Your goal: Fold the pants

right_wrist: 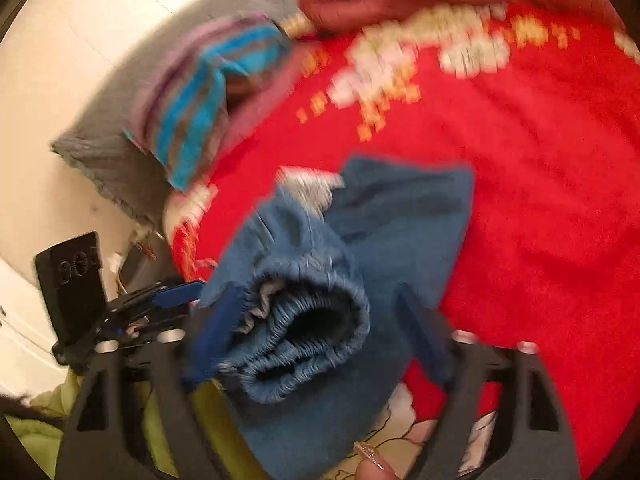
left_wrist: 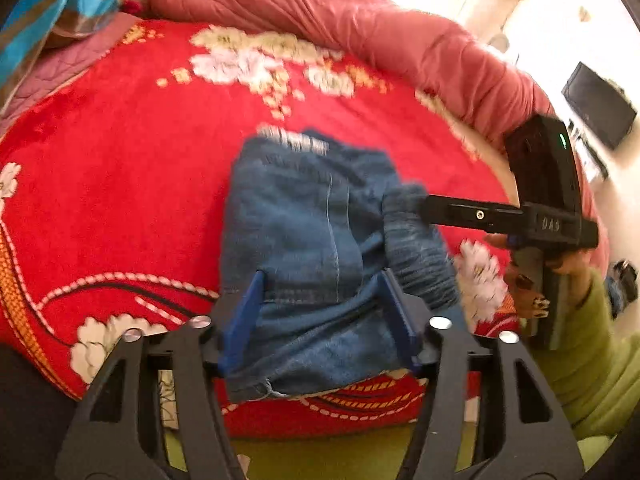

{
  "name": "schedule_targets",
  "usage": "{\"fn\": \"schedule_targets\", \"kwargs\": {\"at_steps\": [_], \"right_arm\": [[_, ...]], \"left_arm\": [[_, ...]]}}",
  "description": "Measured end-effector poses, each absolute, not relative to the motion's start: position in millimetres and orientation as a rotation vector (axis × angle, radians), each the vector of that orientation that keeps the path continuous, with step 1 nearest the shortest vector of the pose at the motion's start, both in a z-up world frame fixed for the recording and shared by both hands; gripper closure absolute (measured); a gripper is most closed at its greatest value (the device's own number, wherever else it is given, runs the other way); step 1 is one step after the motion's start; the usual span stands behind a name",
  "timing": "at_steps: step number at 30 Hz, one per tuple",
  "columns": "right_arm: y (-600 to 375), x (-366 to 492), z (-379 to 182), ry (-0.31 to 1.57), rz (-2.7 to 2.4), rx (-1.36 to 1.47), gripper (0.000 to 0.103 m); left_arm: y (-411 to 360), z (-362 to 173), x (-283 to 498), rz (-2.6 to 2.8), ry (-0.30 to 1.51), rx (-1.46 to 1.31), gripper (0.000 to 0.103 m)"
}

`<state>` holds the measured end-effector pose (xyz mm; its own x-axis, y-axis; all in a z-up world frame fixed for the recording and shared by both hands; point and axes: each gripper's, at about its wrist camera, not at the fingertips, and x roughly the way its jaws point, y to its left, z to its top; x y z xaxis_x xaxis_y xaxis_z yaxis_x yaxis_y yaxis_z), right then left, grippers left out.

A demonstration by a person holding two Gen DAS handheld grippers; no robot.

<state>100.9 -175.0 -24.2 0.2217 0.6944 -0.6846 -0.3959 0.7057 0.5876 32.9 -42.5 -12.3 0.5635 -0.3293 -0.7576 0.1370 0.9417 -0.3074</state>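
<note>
Left wrist view first: one pair of blue denim pants with an elastic gathered waistband (left_wrist: pixel 316 232) lies bunched and partly folded on the red plush blanket with cream and orange flower patterns (left_wrist: pixel 120 152), filling the centre of the picture. The cloth is doubled over itself, with a pale seam line running down its middle, a white-streaked patch at its 12 o'clock edge and a frayed hem at 6 o'clock. The ribbed waistband is humped up at 3 o'clock of the pile.

The left gripper (left_wrist: pixel 320 312) has its two blue-padded fingers spread wide, one on each side of the near denim fold; the cloth lies between them without being pinched. The right gripper (left_wrist: pixel 404 200) reaches in from 3 o'clock, and its tip is buried in the waistband, so this view does not show how its fingers stand.

In the right wrist view the right gripper (right_wrist: pixel 320 320) also has its fingers parted, the rolled waistband sitting in the gap and touching the left-hand pad; whether it is clamped I cannot tell. The pants (right_wrist: pixel 384 216) spread away toward 12 o'clock over the blanket (right_wrist: pixel 540 184).

Two other cloths show: one salmon-pink quilted comforter (left_wrist: pixel 320 12) along the blanket's far edge from 12 to 3 o'clock, and one turquoise and brown striped cloth (left_wrist: pixel 52 12) at 10 o'clock.
</note>
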Motion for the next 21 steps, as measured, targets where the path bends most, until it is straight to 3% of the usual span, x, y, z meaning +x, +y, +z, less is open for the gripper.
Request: {"fn": "schedule_targets", "kwargs": {"at_steps": [1,2,5,9,12,16,17,20,21], "right_arm": [[-173.5,99.9,-24.5,1.112,0.78,0.317,0.023],[-169.1,97.4,-21.2,1.099,0.818,0.319,0.053],[-164.8,85.5,1.3,1.011,0.885,0.302,0.062],[-164.8,77.0,14.9,0.932,0.892,0.226,0.063],[-171.8,89.4,-13.0,1.03,0.766,0.189,0.061],[-182.6,89.6,-18.7,1.048,0.735,0.238,0.044],[-184.4,87.8,-12.9,1.028,0.723,0.223,0.035],[-186.8,86.5,15.0,0.934,0.71,0.164,0.034],[-183.6,88.6,22.2,0.911,0.72,0.149,0.034]], "left_arm": [[-51.0,-17.5,32.8,-0.286,0.955,-0.184,0.054],[-56.7,-21.0,32.4,-0.284,0.966,-0.151,0.054],[-60.2,-22.6,30.2,-0.274,0.963,-0.106,0.054],[-48.6,-23.4,26.5,-0.274,0.959,-0.158,0.048],[-52.1,-24.6,25.0,-0.279,0.966,-0.145,0.045],[-54.4,-20.0,20.1,-0.29,0.957,-0.133,0.044],[-51.4,-16.6,18.4,-0.289,0.944,-0.146,0.044],[-40.2,-1.5,10.1,-0.267,0.884,-0.174,0.046],[-38.7,1.7,8.9,-0.262,0.873,-0.175,0.054]]}}
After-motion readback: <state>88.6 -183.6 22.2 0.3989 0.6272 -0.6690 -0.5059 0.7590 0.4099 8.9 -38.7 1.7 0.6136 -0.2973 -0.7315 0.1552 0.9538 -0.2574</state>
